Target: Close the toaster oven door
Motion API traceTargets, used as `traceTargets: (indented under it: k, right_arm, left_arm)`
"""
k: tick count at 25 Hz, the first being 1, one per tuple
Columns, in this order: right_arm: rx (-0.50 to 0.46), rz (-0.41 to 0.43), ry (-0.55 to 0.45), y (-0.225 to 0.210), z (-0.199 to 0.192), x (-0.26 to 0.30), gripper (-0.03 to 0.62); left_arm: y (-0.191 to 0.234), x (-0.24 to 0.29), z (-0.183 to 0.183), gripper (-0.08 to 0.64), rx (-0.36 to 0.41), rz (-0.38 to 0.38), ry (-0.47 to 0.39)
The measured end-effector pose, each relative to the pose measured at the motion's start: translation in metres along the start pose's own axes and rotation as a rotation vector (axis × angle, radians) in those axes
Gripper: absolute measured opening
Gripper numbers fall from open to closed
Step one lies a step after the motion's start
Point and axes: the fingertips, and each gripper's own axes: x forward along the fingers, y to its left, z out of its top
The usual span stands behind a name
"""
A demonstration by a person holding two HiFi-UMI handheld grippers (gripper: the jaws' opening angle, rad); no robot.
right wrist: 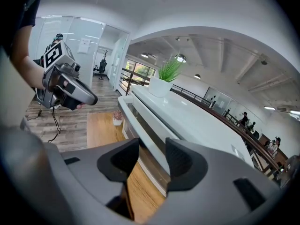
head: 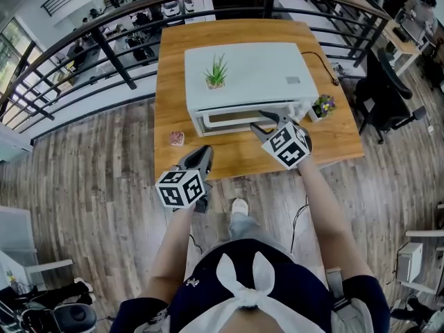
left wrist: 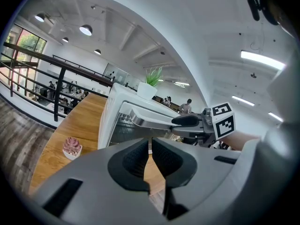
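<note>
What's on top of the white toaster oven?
On the white toaster oven stands a green spiky plant in a pale pot, left of centre. The surface beneath the pot is covered.

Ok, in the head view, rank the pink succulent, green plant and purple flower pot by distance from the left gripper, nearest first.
1. Pink succulent, on the table by the left gripper.
2. Green plant, atop the toaster oven.
3. Purple flower pot, past the oven's right end.
</note>
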Motion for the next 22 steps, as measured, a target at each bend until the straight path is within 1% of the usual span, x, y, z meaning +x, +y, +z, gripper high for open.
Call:
traceTargets:
  k: [17, 22]
  right_arm:
    - [0.001, 0.02, -0.006, -0.0065, 0.0062, 0.0041, 0.181]
    - [0.037, 0.019, -0.018, -0.0072, 0.0066, 0.0035, 0.19]
  left_arm:
    - [0.0055, 0.0005, 0.005, 0.038, -0.019, 0.011, -0.013]
    - [0.003, 0.0028, 0.0091, 0.038, -0.023, 0.007, -0.029]
